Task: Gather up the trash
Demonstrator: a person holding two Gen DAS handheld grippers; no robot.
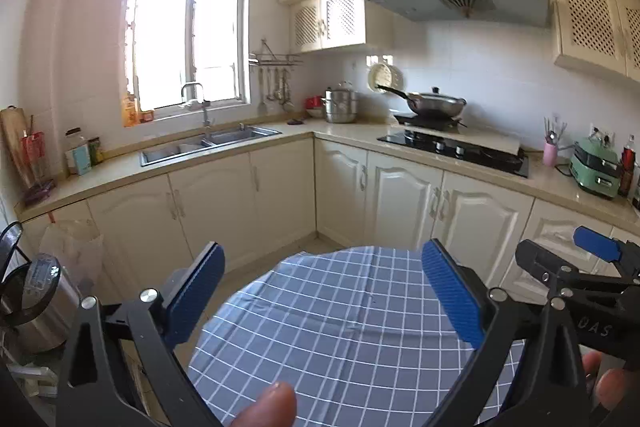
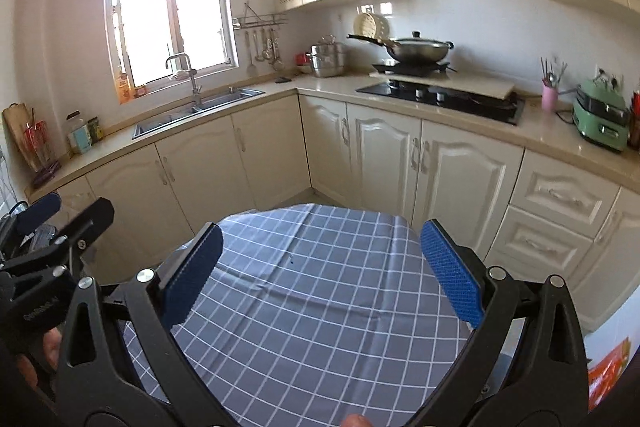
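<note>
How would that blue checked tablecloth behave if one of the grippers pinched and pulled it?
The tablecloth would probably bunch rather than lift flat: creases and draped edges suggest it is floppy. Its slight sheen hints at a slick surface, so it might slide on the table.

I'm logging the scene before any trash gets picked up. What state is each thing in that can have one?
left hand-held gripper: open, holding nothing
right hand-held gripper: open, holding nothing
wok: lid on, sitting on the stove
base cabinet doors: shut
drawers: shut
tablecloth: spread over the table, creased
</note>
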